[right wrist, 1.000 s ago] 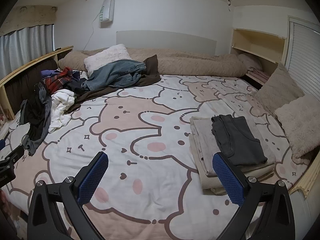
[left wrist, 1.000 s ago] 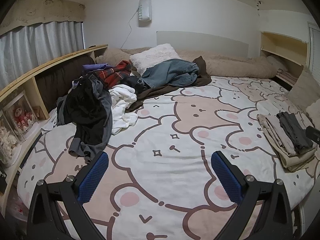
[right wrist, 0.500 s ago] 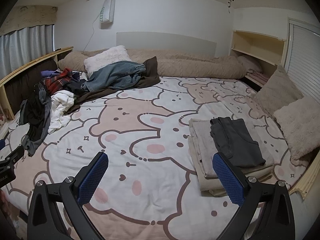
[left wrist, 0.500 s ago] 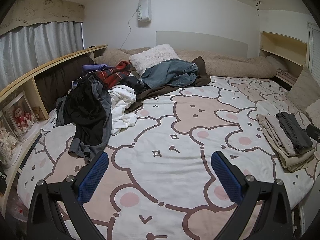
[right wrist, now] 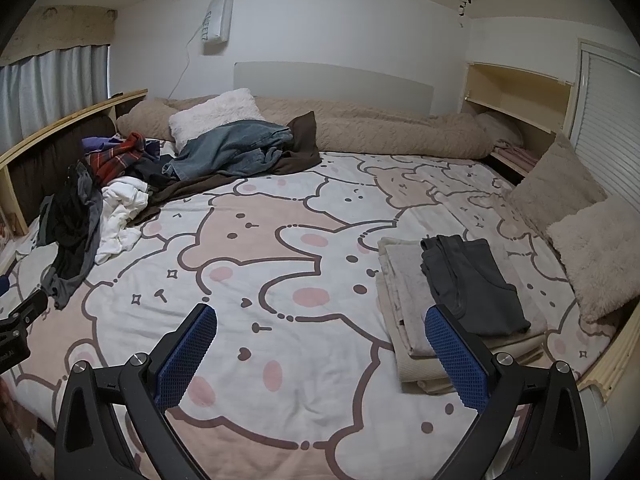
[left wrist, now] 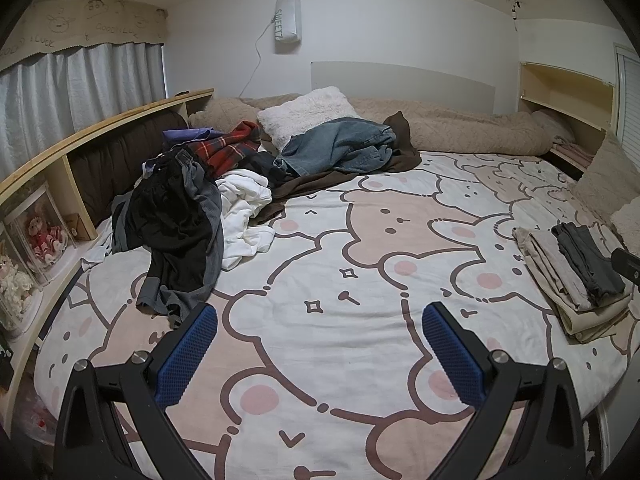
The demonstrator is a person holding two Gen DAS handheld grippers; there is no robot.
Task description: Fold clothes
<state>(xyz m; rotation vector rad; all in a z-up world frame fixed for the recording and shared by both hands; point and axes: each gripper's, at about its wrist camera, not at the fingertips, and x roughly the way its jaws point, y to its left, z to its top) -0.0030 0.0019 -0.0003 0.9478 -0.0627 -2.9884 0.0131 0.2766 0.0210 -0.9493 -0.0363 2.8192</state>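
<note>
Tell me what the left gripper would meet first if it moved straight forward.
Probably the bear-print bedsheet: the open left gripper points at bare sheet, with no clothes between its fingers. Depth is unclear.

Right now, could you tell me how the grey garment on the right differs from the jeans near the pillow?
The grey garment is folded flat and neat; the jeans lie crumpled and unfolded. The grey garment tops a stack of folded beige cloths on the bed's right side; the jeans sit at the far left by the unsorted heap. Both rest on the bed, and neither is touched by a tool.
</note>
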